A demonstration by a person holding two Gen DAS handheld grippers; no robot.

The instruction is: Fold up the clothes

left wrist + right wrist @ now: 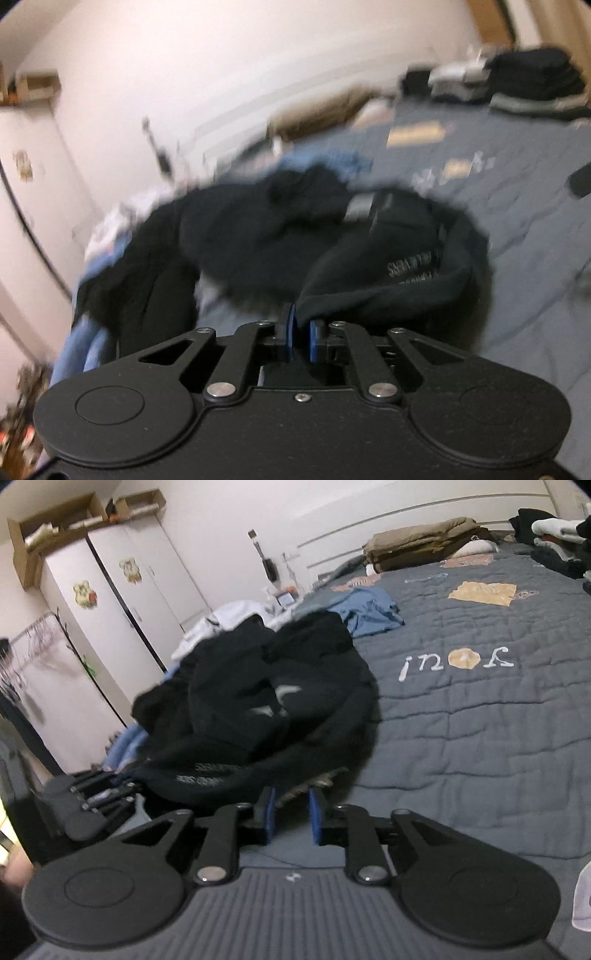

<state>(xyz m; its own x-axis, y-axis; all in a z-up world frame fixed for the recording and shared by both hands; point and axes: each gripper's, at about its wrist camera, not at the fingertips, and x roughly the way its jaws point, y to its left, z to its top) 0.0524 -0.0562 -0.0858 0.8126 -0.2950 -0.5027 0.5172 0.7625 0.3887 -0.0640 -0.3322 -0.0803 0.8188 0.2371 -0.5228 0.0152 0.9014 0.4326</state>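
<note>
Gripping black garment (369,273) hem between left fingers (291,332), right fingers (271,808) apart beneath it

black garment (266,686); grey quilt (480,738); blue pads (316,818)

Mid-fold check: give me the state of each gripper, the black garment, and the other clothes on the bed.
left gripper: shut on black garment's edge
right gripper: open, at the garment's edge
black garment: crumpled, unfolded
blue garment: crumpled, unfolded
brown stack: folded
dark stack: folded

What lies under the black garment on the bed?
The grey quilt and light blue clothing show beneath the black garment; whatever else it covers is hidden.
</note>
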